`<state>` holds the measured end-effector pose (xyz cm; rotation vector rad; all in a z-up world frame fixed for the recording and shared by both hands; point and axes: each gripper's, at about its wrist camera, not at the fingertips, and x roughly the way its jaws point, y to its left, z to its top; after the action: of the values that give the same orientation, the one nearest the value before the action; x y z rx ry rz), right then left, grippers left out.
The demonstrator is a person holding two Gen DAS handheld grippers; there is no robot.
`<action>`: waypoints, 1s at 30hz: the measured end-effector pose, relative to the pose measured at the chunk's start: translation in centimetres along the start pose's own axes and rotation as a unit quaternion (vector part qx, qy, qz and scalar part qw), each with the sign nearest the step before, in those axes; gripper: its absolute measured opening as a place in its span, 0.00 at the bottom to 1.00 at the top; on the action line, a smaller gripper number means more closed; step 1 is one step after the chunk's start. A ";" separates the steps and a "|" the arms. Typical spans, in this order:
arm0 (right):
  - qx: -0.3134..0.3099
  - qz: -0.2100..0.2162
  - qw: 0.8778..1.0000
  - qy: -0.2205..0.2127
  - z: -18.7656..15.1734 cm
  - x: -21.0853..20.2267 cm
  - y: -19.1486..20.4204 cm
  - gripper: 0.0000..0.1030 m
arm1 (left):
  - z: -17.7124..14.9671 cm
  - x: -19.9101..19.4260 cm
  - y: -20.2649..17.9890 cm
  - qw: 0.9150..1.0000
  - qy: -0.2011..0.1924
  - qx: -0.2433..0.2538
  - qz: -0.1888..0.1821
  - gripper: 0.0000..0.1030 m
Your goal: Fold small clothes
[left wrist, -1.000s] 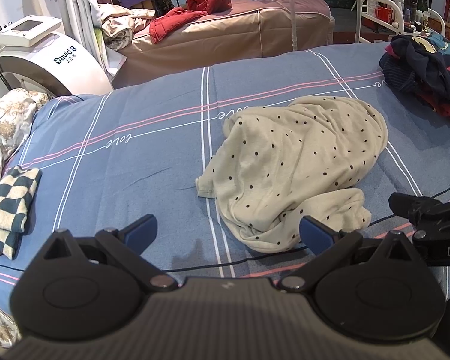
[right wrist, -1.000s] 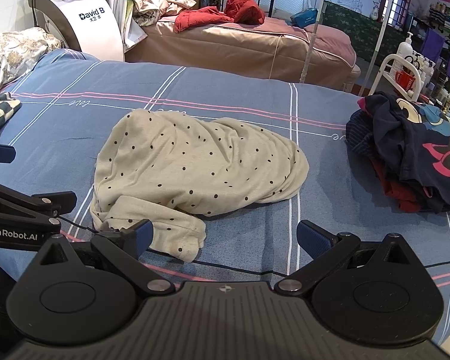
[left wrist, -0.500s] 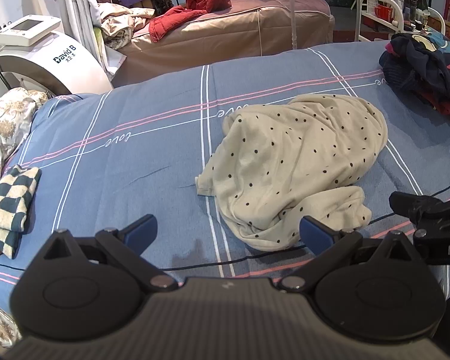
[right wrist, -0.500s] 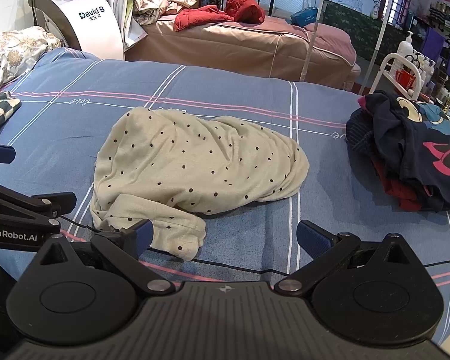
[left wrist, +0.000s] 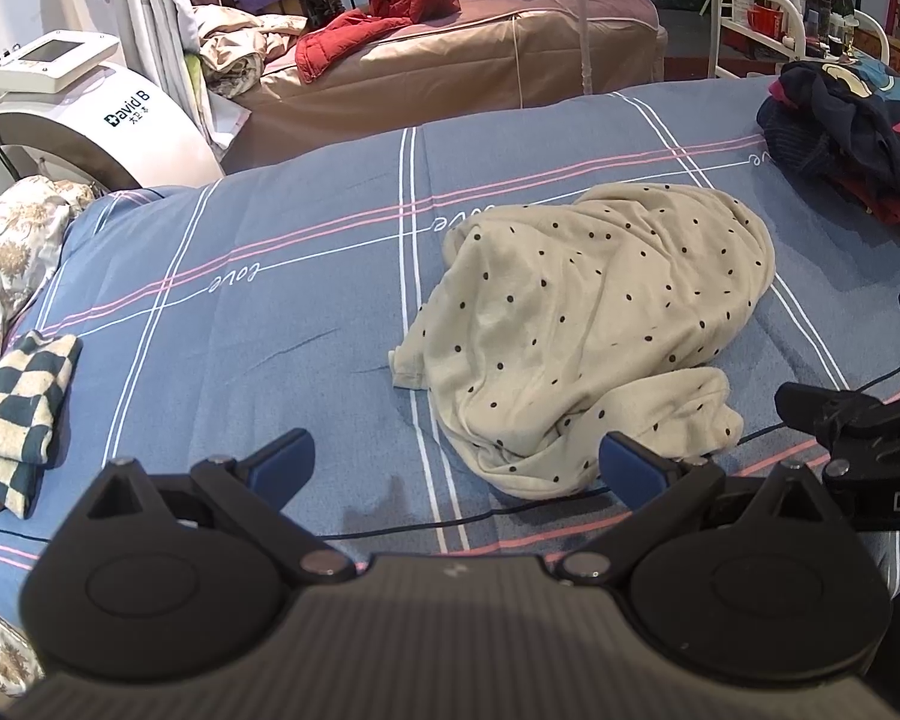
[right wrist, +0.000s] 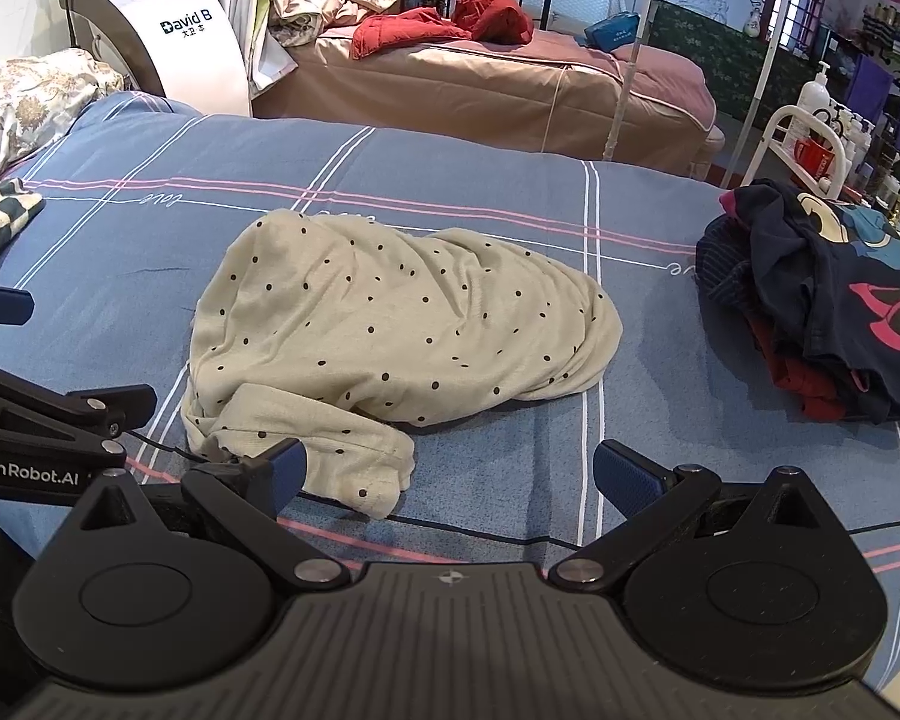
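A crumpled beige garment with black dots (left wrist: 594,312) (right wrist: 390,324) lies in a heap in the middle of the blue striped bed (left wrist: 270,312) (right wrist: 498,192). My left gripper (left wrist: 456,462) is open just short of the garment's near edge, holding nothing. My right gripper (right wrist: 450,474) is open too, near the garment's front sleeve end, with nothing between its fingers. Each gripper's dark body shows at the side of the other's view.
A folded blue-and-white checked cloth (left wrist: 18,408) lies at the bed's left edge. A pile of dark clothes (right wrist: 822,294) sits at the right. Behind the bed stand a white machine (left wrist: 90,114), a brown couch with red clothing (right wrist: 486,66), and a white rack (right wrist: 810,138).
Both grippers have crept slightly forward toward the garment; both stay open. The garment has not moved.
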<state>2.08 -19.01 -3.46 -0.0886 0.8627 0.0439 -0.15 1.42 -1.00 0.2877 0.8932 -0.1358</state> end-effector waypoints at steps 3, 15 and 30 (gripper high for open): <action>0.003 0.004 1.000 0.000 0.0 0.0 -0.1 1.00 | 0.0 0.0 0.0 1.000 0.000 0.000 0.001 1.00; 0.031 0.048 0.998 -0.016 -0.6 1.0 -0.7 1.00 | -2.2 3.5 6.9 0.996 0.024 -0.075 0.042 1.00; -0.139 0.172 0.973 -0.071 2.2 5.4 12.0 1.00 | -7.8 7.3 14.7 0.970 0.060 -0.232 0.027 1.00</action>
<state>6.37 -6.89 -6.87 -0.1949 0.7159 0.4911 2.03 17.79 -8.51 -0.1189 1.0079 0.1435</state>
